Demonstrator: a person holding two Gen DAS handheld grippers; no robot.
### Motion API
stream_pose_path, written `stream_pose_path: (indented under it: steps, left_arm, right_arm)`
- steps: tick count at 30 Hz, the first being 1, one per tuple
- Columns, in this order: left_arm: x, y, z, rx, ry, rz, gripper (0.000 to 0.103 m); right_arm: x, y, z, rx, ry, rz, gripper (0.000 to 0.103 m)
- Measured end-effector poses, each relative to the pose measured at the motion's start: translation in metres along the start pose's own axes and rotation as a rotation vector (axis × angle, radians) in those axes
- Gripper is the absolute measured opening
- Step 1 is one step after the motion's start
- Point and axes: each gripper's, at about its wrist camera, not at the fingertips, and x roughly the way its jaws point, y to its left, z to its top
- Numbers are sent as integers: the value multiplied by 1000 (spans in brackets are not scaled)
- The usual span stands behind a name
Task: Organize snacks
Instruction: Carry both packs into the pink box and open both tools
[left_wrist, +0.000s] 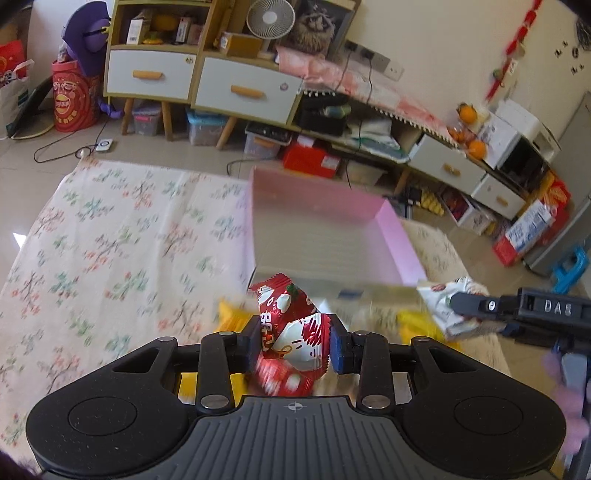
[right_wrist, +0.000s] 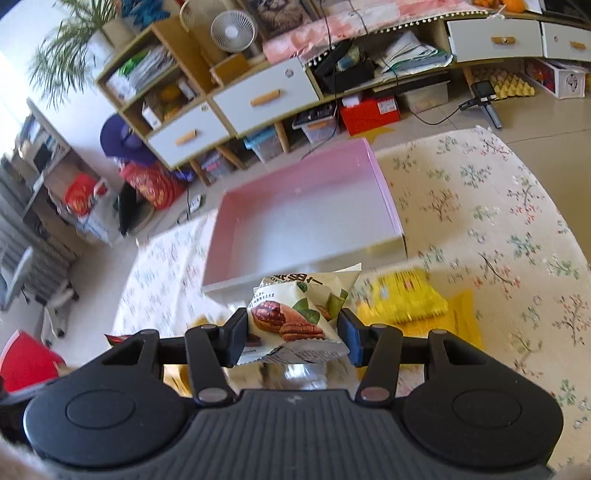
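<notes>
My left gripper (left_wrist: 293, 341) is shut on a red and white snack packet (left_wrist: 291, 325), held above the table just in front of the pink tray (left_wrist: 402, 240). My right gripper (right_wrist: 291, 338) is shut on a white packet with pecan pictures (right_wrist: 299, 314), also held just short of the pink tray (right_wrist: 388, 192). The tray looks empty inside. The right gripper (left_wrist: 458, 301) with its white packet (left_wrist: 441, 295) shows at the right of the left wrist view. Yellow packets (right_wrist: 402, 299) lie on the cloth below, also in the left wrist view (left_wrist: 232, 314).
A floral cloth (left_wrist: 110, 240) covers the table, with the floor beyond its edges. Wooden cabinets with white drawers (left_wrist: 199, 81) and storage boxes stand along the far wall. A corner of the red packet (right_wrist: 116, 338) shows at the left of the right wrist view.
</notes>
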Motion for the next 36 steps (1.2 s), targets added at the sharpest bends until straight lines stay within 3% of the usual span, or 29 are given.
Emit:
stream_pose_path:
  steps: [6, 12, 25, 31, 32, 33, 35, 36]
  left_arm:
    - [43, -22, 32, 11, -13, 19, 33]
    - [86, -30, 46, 51, -5, 55, 33]
    - [148, -32, 52, 175, 33, 169, 34]
    - [157, -37, 49, 207, 42, 166, 36]
    - [158, -38, 48, 215, 39, 166, 38]
    - [158, -39, 48, 222, 40, 169, 49]
    - [157, -42, 46, 239, 40, 172, 67]
    - [156, -44, 46, 251, 35, 175, 71]
  right_arm:
    - [16, 4, 21, 47, -30, 24, 48]
    - [43, 5, 43, 3, -64, -15, 48]
    - [99, -7, 53, -58, -39, -125, 48]
    - [102, -5, 53, -90, -39, -155, 50]
    - [101, -5, 53, -88, -41, -154, 51]
    - [99, -6, 53, -82, -49, -152, 52]
    - [96, -9, 54, -66, -61, -143, 66]
    - [95, -10, 55, -59, -68, -139, 72]
